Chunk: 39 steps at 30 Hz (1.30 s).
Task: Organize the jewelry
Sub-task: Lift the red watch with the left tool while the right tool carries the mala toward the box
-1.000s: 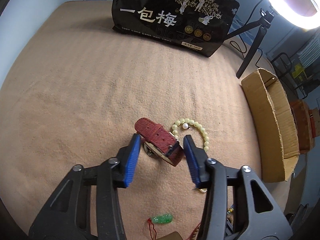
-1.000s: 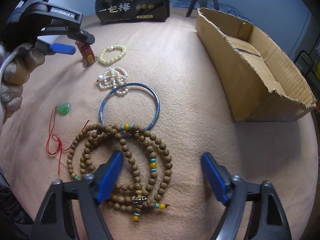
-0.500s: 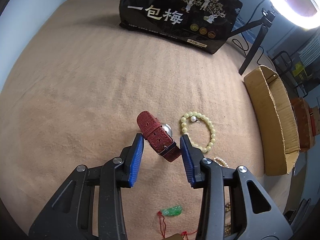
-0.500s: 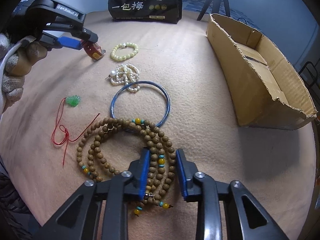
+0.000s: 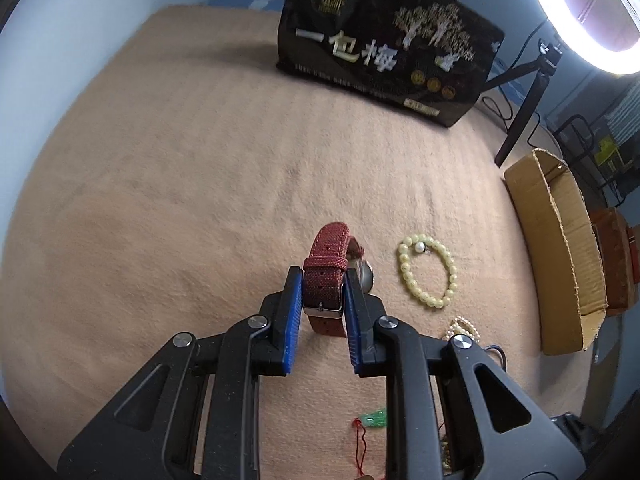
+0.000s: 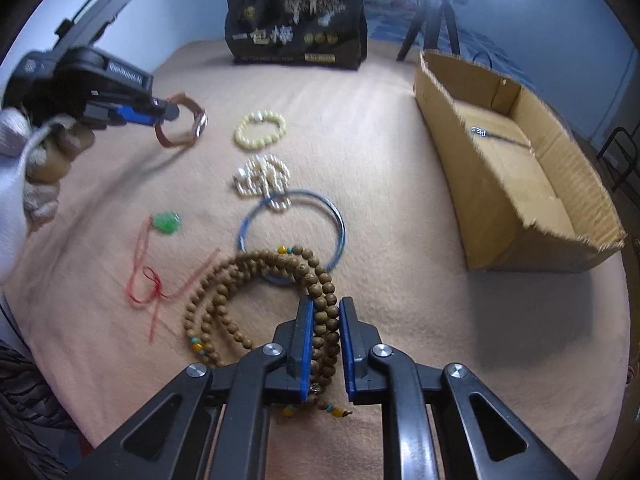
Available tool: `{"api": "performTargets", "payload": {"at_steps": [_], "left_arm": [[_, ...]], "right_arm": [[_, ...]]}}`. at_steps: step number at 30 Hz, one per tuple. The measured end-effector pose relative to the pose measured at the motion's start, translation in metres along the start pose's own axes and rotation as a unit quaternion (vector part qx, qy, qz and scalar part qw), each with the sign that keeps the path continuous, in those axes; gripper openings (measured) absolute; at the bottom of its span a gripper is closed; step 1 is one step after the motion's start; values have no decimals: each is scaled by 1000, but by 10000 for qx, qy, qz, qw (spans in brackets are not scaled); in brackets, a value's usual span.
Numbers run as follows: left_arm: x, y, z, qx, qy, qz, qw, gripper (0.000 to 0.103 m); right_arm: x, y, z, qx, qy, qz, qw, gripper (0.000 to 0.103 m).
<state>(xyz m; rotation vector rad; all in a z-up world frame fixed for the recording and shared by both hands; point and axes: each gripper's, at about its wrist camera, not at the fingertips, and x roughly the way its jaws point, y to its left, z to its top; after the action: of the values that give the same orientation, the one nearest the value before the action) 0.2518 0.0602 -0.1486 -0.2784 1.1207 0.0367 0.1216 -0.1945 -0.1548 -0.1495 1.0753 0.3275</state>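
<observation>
My left gripper (image 5: 322,280) is shut on a red-strap watch (image 5: 328,264) and holds it above the tan cloth; it also shows in the right wrist view (image 6: 182,124). My right gripper (image 6: 325,312) is shut on a long brown wooden bead necklace (image 6: 256,276), partly lifted. On the cloth lie a pale yellow bead bracelet (image 6: 261,130), a pearl strand (image 6: 262,180), a blue bangle (image 6: 292,236) and a green pendant on red cord (image 6: 167,222).
An open cardboard box (image 6: 516,168) stands at the right with a small metal item inside. A black printed bag (image 6: 296,36) stands at the back. A tripod (image 6: 430,24) and a ring light (image 5: 580,12) are behind.
My left gripper closed on the watch and lifted it off the cloth. My right gripper closed on the wooden bead necklace and raised part of it.
</observation>
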Motion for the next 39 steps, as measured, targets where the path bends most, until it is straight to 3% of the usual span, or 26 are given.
{"api": "performTargets", "payload": {"at_steps": [14,23,39], "left_arm": [[-57,-39,-2,375,-686,-336,9964,19],[-87,-76,-8,722,-1001,-643,9903,19],[-107,-127,-6,964,-1248,-1063,9818,19]], "right_arm": [[-68,-7,36,137,-1032,164,9944,10],[-110,-33,62,424,-1679,-50,9849,10],[-181,-93,100,1152,-2925,-249,9490,10]]}}
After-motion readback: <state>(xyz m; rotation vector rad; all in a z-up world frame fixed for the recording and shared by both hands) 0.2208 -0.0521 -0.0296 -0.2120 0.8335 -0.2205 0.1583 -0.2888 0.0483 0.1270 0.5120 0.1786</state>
